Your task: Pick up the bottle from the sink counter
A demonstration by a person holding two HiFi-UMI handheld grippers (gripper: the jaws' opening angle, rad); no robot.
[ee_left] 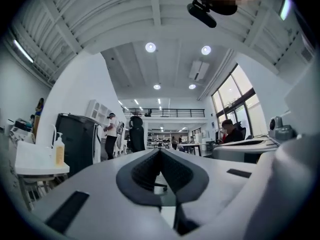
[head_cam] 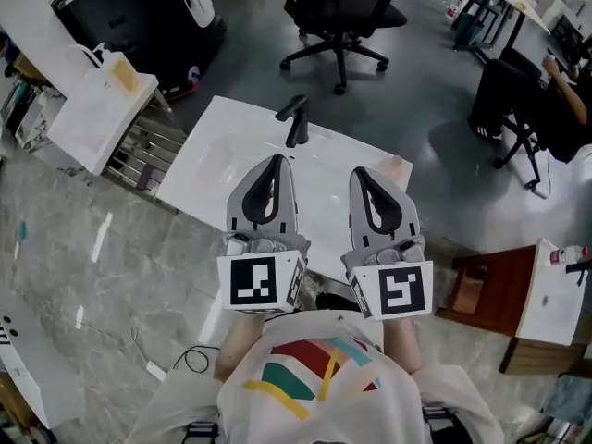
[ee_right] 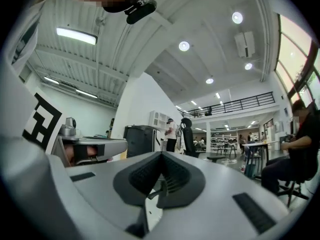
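Note:
The white sink counter [head_cam: 208,155] with a black faucet [head_cam: 296,123] lies below me. A small peach-coloured object [head_cam: 399,166], possibly the bottle, stands at the counter's right edge, partly hidden behind my right gripper. Held side by side over the counter's near half are my left gripper [head_cam: 276,160] and right gripper [head_cam: 361,172]. Both point away from me, roughly level. Each has its jaws shut with nothing between them, as the left gripper view [ee_left: 160,150] and the right gripper view [ee_right: 161,154] also show.
A white side table [head_cam: 97,109] with a pump bottle [head_cam: 120,70] stands left of the counter. A black office chair [head_cam: 342,12] is beyond it. A wooden cabinet [head_cam: 490,289] sits at the right. A seated person [head_cam: 555,91] is at the far right.

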